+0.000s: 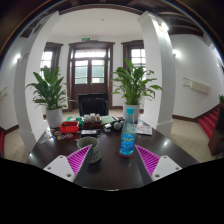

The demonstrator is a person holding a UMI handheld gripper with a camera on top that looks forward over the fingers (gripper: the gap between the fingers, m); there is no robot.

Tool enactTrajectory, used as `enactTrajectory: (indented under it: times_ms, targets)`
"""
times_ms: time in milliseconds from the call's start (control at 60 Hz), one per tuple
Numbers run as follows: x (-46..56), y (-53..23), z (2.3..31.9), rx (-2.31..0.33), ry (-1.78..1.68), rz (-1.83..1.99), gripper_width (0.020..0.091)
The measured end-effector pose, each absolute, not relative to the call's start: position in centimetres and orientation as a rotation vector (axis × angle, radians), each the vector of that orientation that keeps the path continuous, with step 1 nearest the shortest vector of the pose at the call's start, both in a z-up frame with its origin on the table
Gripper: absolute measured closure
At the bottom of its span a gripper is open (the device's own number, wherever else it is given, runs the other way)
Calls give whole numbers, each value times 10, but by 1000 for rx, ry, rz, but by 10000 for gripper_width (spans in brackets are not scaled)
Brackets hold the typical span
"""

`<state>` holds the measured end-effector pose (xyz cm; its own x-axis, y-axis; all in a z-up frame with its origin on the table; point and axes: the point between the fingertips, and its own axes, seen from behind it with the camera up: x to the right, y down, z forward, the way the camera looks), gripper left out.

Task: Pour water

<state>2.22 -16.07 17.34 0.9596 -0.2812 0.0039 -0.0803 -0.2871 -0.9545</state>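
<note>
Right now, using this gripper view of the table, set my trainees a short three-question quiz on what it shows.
1. True or false: the gripper is shut on the water bottle.
2. How many potted plants stand beyond the table? A) one B) two C) three
3. Where is the bottle relative to the fingers?

Key: 1. False; the fingers are open and apart from it. 2. B; left plant, right plant. 3. Upright, just ahead of them, nearer the right finger.
</note>
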Motion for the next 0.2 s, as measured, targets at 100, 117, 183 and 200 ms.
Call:
enactTrajectory:
  times_ms: [100,117,183,200]
  targets:
    - [15,-167,179,-1862,245,-193,265]
    - [14,-167,180,-1862,242,-192,266]
    - [12,-168,182,-1856,238,-192,267]
    - [12,-169,183,-1855,240,-192,266]
